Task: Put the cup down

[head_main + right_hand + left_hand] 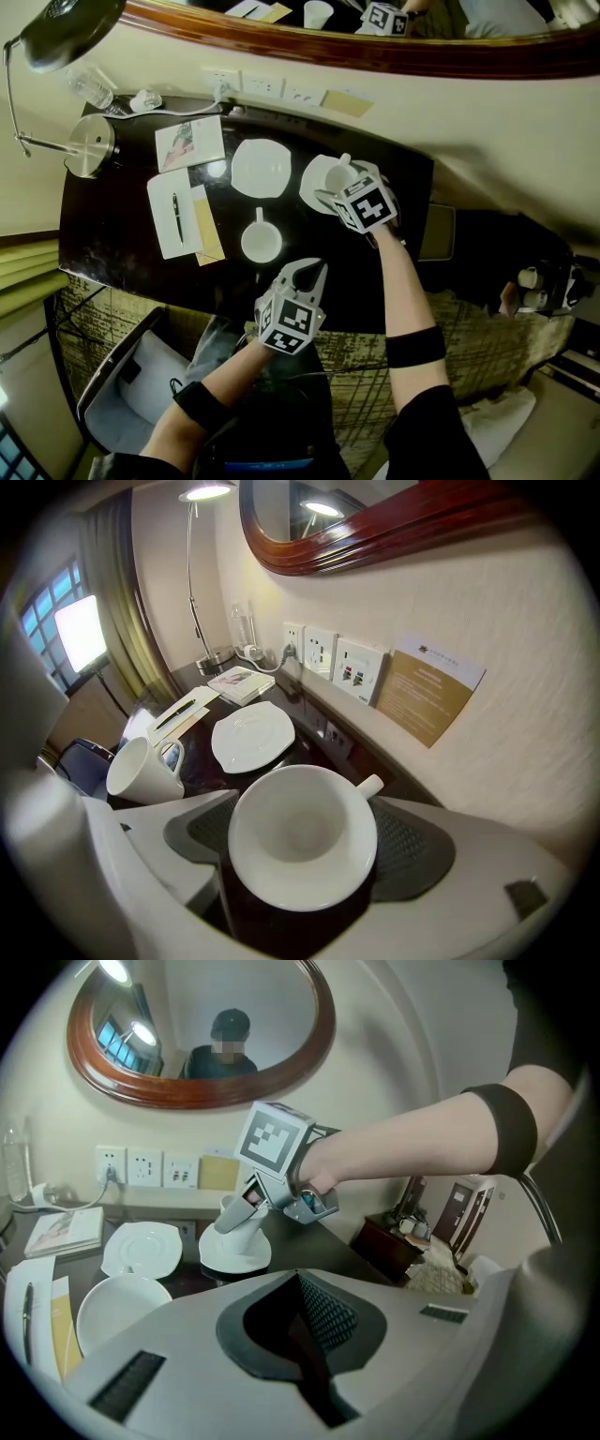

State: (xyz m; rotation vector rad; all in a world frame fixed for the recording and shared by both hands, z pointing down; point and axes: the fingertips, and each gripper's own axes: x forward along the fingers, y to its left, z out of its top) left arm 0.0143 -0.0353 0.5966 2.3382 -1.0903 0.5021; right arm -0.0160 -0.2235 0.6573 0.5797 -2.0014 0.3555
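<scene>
Seen from above, the tan card (348,103) on the wall, up and right of the empty saucer (261,168), carries print too small to read. The cup (336,173), plain white, stands on a second saucer (309,190) just right of the empty one. The right gripper (345,185) is spread wide and clamped on it. Further right the bench (122,244) ends; nearer the person its dark top lies bare. The left gripper (314,272) hovers there, closed on nothing.

In the left gripper view its jaws meet, and the cup (223,1211) sits right of the empty saucer (142,1247).

The right gripper view shows the cup (302,836) between both pads, handle toward the wall. The card (427,691) has an illegible logo and lines.
</scene>
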